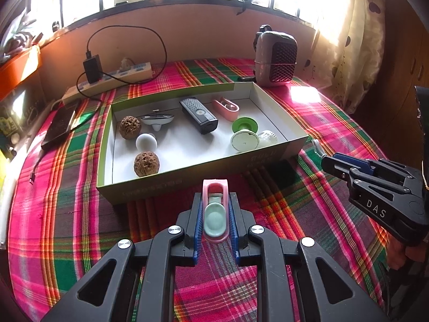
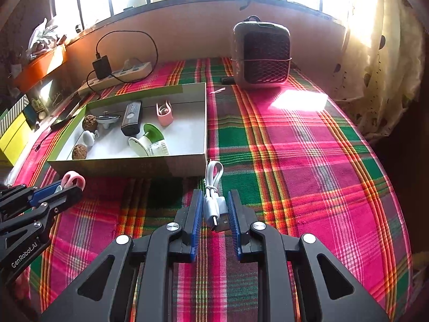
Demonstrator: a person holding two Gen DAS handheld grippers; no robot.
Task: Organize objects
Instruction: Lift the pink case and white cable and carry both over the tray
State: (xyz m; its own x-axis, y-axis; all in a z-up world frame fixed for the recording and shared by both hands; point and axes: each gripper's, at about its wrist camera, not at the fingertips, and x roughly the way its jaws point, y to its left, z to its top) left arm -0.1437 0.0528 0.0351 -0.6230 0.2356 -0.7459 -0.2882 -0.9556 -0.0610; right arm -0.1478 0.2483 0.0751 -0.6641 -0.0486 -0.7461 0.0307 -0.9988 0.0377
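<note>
My left gripper [image 1: 215,197] is shut on a small pink holder with a mint-green insert [image 1: 215,216], held just in front of the near wall of the open green cardboard box [image 1: 150,187]. The same gripper [image 2: 71,189] and pink holder [image 2: 73,178] show at the lower left of the right wrist view. My right gripper [image 2: 213,197] is shut on a bundled white USB cable [image 2: 213,185], whose loop reaches toward the box's near right corner [image 2: 199,165]. From the left wrist view the right gripper [image 1: 328,162] sits right of the box.
The box holds two walnuts [image 1: 130,127], a white knob [image 1: 146,141], a black device [image 1: 198,115], another pink holder [image 1: 226,108] and a green spool [image 1: 244,134]. A power strip [image 1: 107,80], a phone [image 1: 59,127] and a small heater [image 1: 276,59] lie around it on the plaid cloth [image 2: 308,161].
</note>
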